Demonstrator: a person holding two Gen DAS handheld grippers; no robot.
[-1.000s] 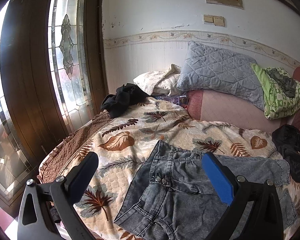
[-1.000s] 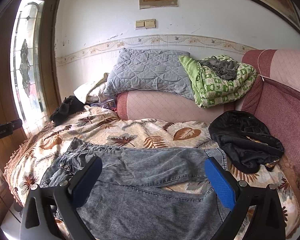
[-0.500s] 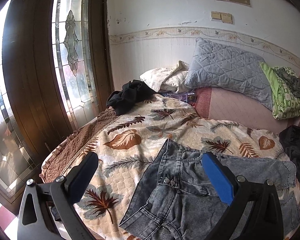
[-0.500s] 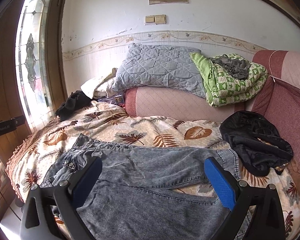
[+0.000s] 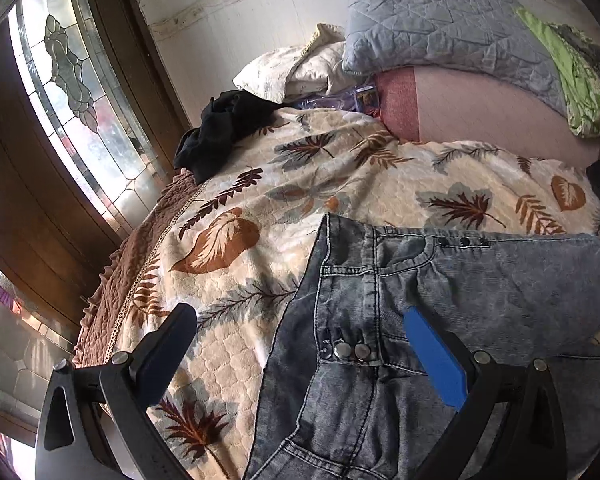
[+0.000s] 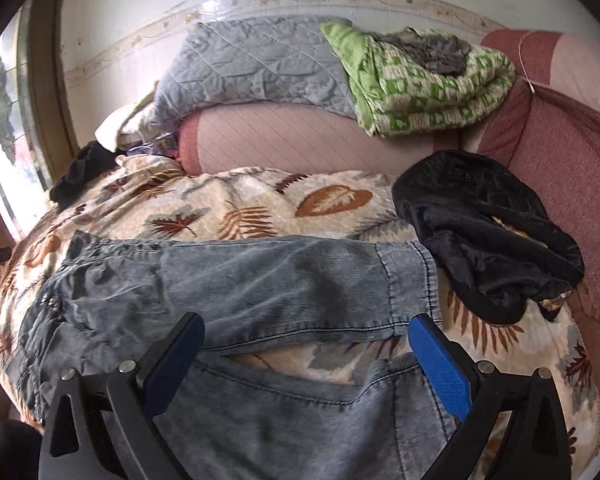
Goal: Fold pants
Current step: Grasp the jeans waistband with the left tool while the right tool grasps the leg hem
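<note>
Fingers of left gripper [image 5: 300, 336] spread apart over waistband of grey jeans [image 5: 440, 300], holding nothing, fingers of right gripper [image 6: 306, 340] likewise apart above the legs, jeans lay flat along near edge of leaf-print bedspread [image 5: 260, 200], black garment [image 6: 488, 232] just beside the hem.

Grey-blue washed denim pants [image 6: 260, 280], cream leaf-print bedspread [image 5: 260, 208], green patterned quilt [image 6: 420, 84]

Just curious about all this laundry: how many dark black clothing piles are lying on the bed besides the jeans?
2. One black heap lies at the right, beside the jeans' leg cuff. The other black bundle sits at the far left corner near the window. More may be hidden out of view.
</note>
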